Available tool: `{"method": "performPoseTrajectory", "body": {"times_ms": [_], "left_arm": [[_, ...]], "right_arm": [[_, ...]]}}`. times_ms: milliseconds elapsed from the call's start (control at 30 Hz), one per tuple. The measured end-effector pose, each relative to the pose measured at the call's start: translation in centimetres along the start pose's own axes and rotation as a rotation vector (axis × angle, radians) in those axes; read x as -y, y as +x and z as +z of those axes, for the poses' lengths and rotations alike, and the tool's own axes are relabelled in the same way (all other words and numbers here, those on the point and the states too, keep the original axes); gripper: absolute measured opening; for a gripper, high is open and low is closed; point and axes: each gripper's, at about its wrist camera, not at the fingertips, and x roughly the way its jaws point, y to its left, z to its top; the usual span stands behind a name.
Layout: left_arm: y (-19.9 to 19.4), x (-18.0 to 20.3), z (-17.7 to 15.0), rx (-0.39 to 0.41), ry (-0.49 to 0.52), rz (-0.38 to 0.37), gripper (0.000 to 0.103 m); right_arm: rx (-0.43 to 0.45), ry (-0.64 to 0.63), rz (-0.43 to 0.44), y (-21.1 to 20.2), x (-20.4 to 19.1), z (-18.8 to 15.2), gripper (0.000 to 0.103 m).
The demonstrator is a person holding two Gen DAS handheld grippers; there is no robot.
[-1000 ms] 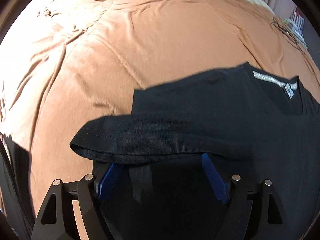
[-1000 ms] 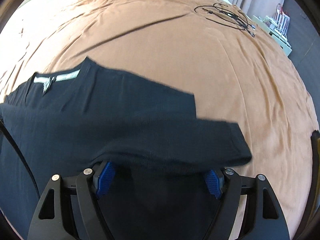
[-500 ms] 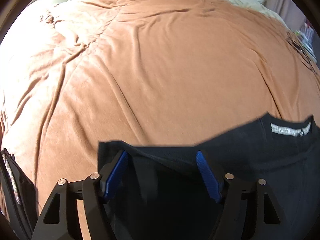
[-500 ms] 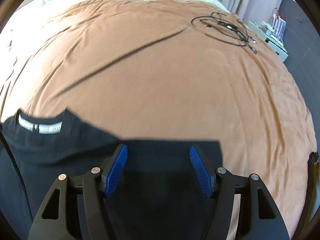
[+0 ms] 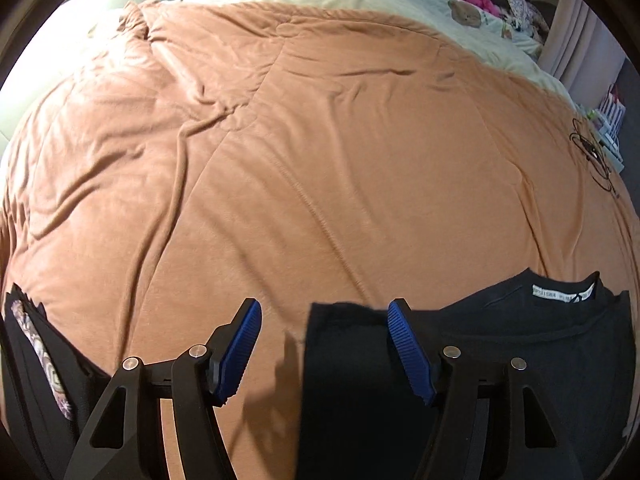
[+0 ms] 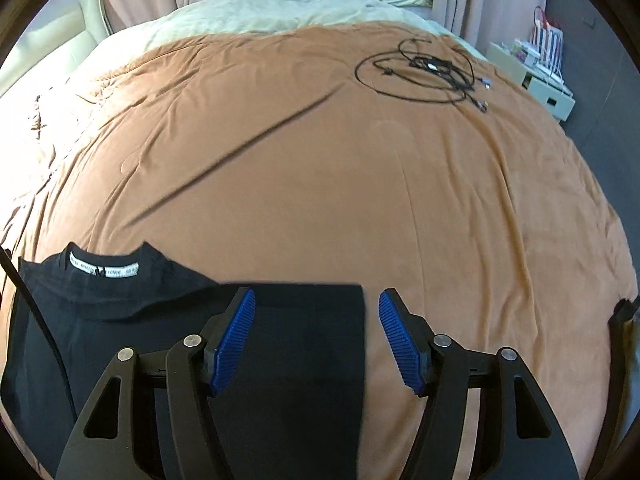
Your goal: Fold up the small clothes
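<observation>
Left gripper (image 5: 320, 354): its blue pads are standing apart with nothing clamped; the brown cover is showing through most of the gap, and the shirt's left folded edge is lying below the right-hand pad, untouched as far as this view shows.

Shirt (image 5: 500, 360): a black shirt is lying flat on the bed cover, close to the near edge, neck end pointing away from the person. The white neck label (image 6: 104, 269) is facing up.

Bed cover (image 5: 320, 160): brown, lightly creased, carrying the shirt; wide bare cloth is lying beyond the collar.

Right gripper (image 6: 316, 334): its jaws are closing, yet the pads are still parted and gripping nothing; the shirt's right folded edge is running down between them, below the pads.

Cables (image 6: 424, 76): a black tangle is sitting at the far right of the cover, well apart from the shirt.

Work done, as judged: both sides are appearing folded inward, since each flank is ending in a straight clean edge with no sleeve sticking out.

Work left, as judged: the shirt is still needing a crosswise fold, hem toward collar, then smoothing. The hem is hidden below both views, so its state cannot be told.
</observation>
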Motion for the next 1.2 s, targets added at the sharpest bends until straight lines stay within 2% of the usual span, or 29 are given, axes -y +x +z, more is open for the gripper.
{"method": "performPoseTrajectory", "body": {"times_ms": [133,233,300,400,467,500,567,633,767,933,1033,1067,1100,1167,1200], "left_arm": [[0.1,-0.9,-2.4,-0.037,0.004,0.001,0.066],[2.0,-1.1,-3.4,-0.092,-0.026,-0.017,0.048],[2.9,-1.1,-3.6,-0.104,-0.035,-0.029,0.045],[3.3,-0.9,-3.6,-0.082,-0.039,-0.036,0.04],[3.4,-1.0,-3.4,-0.078,-0.052,-0.065,0.025],[3.4,-0.9,-3.3,-0.078,-0.058,-0.076,0.022],[3.0,-0.8,-3.1,-0.067,-0.063,-0.062,0.006],[2.6,-1.0,-3.0,-0.06,-0.079,-0.07,0.006],[1.8,-1.3,-3.2,-0.039,-0.082,-0.076,0.004],[1.1,-1.2,-3.1,-0.021,-0.078,-0.056,0.004],[1.0,-1.2,-3.0,-0.021,-0.082,-0.04,0.004],[1.0,-1.1,-2.9,-0.025,-0.077,-0.034,0.004],[1.1,-1.1,-3.0,-0.027,-0.074,-0.03,0.004],[1.3,-1.2,-3.0,-0.033,-0.078,-0.03,0.004],[1.5,-1.3,-3.0,-0.035,-0.082,-0.031,0.004]], "right_arm": [[-0.035,0.056,0.07,1.4,2.1,-0.2,0.049],[-0.071,0.115,0.11,3.2,3.7,0.2,0.043],[-0.088,0.139,0.116,4.4,4.2,0.6,0.037],[-0.087,0.163,0.123,5.4,4.7,1.0,0.03],[-0.082,0.175,0.111,5.7,5.2,1.4,0.024],[-0.077,0.181,0.108,5.3,5.1,1.3,0.018],[-0.067,0.197,0.117,5.1,5.4,1.3,0.008],[-0.058,0.217,0.128,4.9,5.6,1.0,0.003],[-0.081,0.208,0.064,4.6,5.3,0.1,0.003],[-0.092,0.246,0.091,4.8,5.6,0.1,0.005],[-0.094,0.291,0.107,4.9,6.2,0.2,0.012],[-0.091,0.3,0.117,4.9,6.4,0.3,0.019],[-0.089,0.307,0.127,4.9,6.5,0.4,0.03],[-0.078,0.315,0.167,4.8,6.5,0.3,0.043],[-0.077,0.315,0.177,4.8,6.6,0.3,0.043]]}}
